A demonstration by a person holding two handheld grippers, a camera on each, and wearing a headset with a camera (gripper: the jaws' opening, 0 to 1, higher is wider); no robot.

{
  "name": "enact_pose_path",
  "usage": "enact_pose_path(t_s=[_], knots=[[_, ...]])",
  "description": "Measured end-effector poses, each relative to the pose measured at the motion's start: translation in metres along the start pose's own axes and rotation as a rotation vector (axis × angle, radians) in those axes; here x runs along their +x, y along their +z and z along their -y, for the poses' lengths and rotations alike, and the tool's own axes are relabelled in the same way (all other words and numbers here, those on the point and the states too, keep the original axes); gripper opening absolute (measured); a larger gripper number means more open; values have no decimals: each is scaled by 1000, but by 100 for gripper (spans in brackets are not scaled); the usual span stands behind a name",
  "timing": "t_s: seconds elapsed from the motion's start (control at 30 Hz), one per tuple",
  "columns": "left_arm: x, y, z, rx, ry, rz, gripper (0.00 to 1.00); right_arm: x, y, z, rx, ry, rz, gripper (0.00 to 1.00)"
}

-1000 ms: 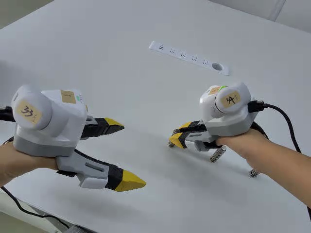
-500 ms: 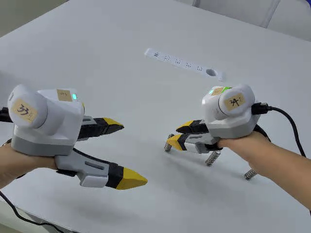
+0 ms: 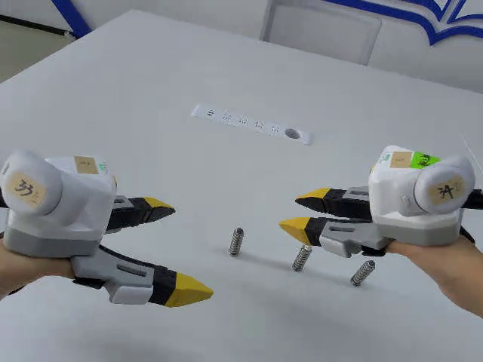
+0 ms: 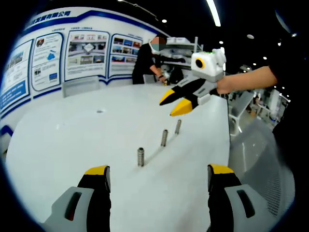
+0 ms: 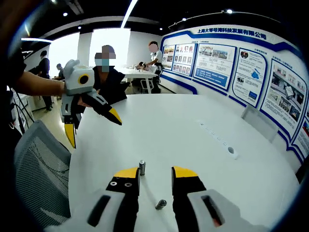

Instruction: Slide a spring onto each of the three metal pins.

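Three small metal springs stand upright in a row on the white table: the left spring, the middle spring and the right spring. Whatever holds them up is hidden inside the coils. My right gripper hovers just above the middle spring, open by a narrow gap with nothing in it. My left gripper is held wide open and empty to the left of the row. The left gripper view looks along the row, with the right gripper beyond. Below my right gripper two springs show.
A white power strip lies further back on the table. A chair stands at the far edge, and a mesh chair at the near side. People stand in the background of both gripper views.
My right gripper has risen and drawn back to the right, away from the leftmost spring it was low beside. The head camera has tilted up. My left gripper stays wide open.
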State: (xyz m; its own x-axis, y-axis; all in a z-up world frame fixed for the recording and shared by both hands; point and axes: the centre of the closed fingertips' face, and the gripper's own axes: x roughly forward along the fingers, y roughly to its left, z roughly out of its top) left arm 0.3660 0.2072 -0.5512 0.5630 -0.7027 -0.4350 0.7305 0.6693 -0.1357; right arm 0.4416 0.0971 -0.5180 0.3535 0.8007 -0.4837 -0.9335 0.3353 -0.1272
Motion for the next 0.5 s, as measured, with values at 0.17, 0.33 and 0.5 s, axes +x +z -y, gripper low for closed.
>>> enact_pose_path(t_s=[0.17, 0.33, 0.5], knots=[[-4, 6, -8, 5, 7, -4, 85, -43, -17, 6, 31, -9, 1, 31], [-2, 13, -7, 32, 5, -24, 86, -78, -40, 5, 120, 12, 4, 37], [0, 19, 0, 31, -9, -39, 87, -101, -64, 6, 145, 10, -27, 43]])
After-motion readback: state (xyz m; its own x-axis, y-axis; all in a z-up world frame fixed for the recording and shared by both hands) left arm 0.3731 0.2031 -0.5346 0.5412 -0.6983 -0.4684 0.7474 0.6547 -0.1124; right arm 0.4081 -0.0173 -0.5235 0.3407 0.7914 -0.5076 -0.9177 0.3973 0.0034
